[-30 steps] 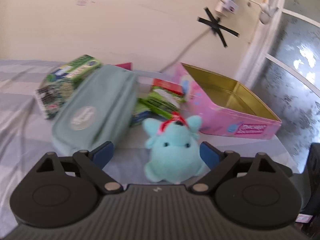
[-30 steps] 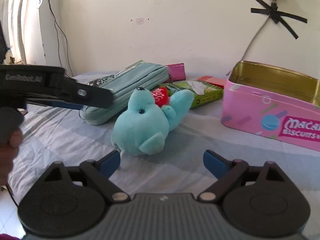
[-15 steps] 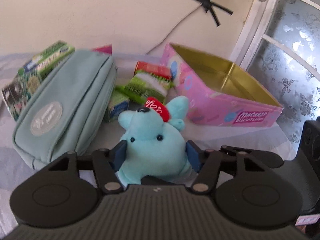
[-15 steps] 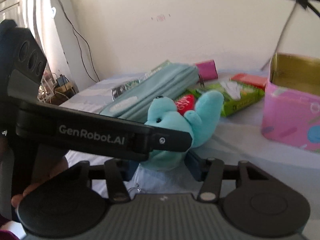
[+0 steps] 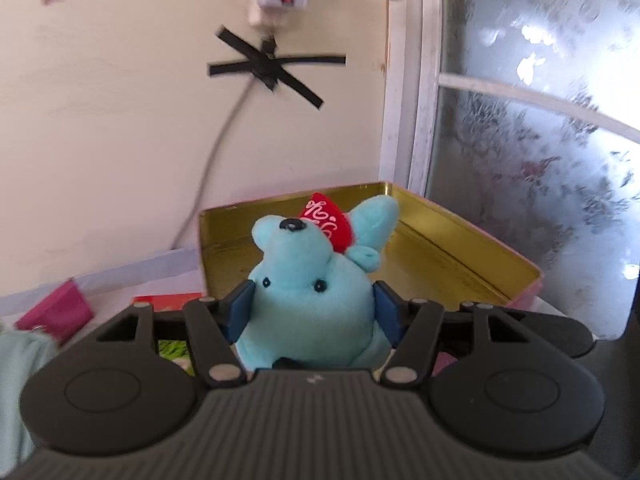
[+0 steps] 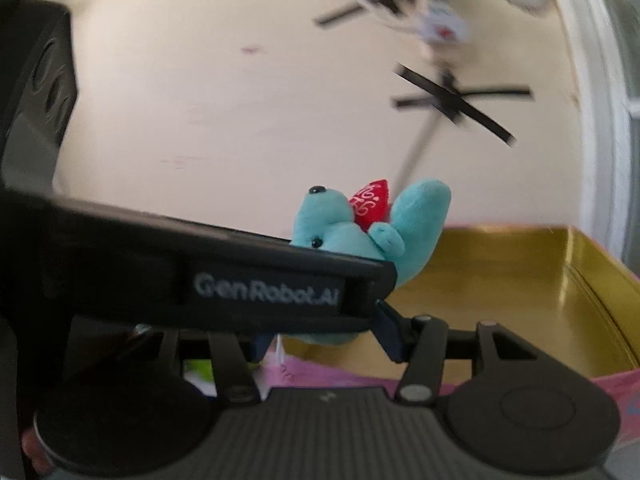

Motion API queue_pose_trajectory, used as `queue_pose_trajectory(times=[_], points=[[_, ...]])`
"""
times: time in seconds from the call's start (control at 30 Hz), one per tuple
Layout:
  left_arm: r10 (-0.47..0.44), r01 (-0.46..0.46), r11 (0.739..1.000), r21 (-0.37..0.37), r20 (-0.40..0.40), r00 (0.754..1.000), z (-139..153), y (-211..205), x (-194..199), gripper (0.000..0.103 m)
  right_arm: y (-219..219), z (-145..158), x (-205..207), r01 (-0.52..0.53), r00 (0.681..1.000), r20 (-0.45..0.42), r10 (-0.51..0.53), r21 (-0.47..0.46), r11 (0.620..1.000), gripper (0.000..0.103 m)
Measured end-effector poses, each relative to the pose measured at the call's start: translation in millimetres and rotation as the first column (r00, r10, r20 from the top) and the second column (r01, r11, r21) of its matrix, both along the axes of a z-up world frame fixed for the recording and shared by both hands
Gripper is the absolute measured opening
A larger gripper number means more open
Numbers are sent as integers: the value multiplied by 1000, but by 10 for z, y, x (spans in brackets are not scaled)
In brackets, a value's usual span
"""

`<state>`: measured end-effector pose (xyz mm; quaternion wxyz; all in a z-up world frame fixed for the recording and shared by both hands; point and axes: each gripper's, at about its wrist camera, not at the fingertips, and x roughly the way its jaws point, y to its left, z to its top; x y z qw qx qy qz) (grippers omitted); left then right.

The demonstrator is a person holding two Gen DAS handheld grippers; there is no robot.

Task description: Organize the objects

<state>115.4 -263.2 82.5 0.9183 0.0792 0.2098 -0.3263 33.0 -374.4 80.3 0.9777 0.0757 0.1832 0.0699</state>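
Note:
A light blue plush toy (image 5: 308, 280) with a red heart hangs in the air over the open pink biscuit tin (image 5: 460, 224), whose gold inside shows behind it. My left gripper (image 5: 313, 312) has its blue pads pressed on the toy's two sides, though its jaws are opening slightly. In the right wrist view the plush toy (image 6: 344, 236) sits above the tin (image 6: 520, 280). My right gripper (image 6: 323, 338) pinches the toy's lower end, its jaws also easing open. The left gripper's black body (image 6: 260, 288) crosses in front and hides the toy's middle.
Left of the tin lie a pink wallet (image 5: 56, 312), a red box (image 5: 168, 300), a green packet (image 5: 172, 350) and the edge of a teal pouch (image 5: 16, 356). A cream wall with a taped cable (image 5: 264, 68) stands behind. A frosted window (image 5: 540, 120) is at the right.
Both grippers went from open to closed on the plush toy. They lifted it off the striped sheet and carried it to the right, over the open tin.

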Motion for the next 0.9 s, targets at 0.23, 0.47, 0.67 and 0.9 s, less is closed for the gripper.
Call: queue_pose_trajectory(times=[0.23, 0.47, 0.67, 0.9], points=[[113, -112, 992, 55, -16, 993, -53, -153, 142, 83, -248, -243, 211, 101, 994, -35, -100, 38, 994, 71], [244, -247, 964, 102, 37, 969, -10, 69, 21, 87, -195, -222, -11, 143, 990, 7, -143, 46, 989, 80], [346, -357, 923, 147, 93, 934, 1, 431, -195, 89, -34, -181, -292, 151, 988, 30, -153, 50, 987, 81], [445, -454, 876, 164, 89, 891, -51, 986, -422, 89, 282, -116, -512, 105, 993, 55, -107, 50, 993, 81]])
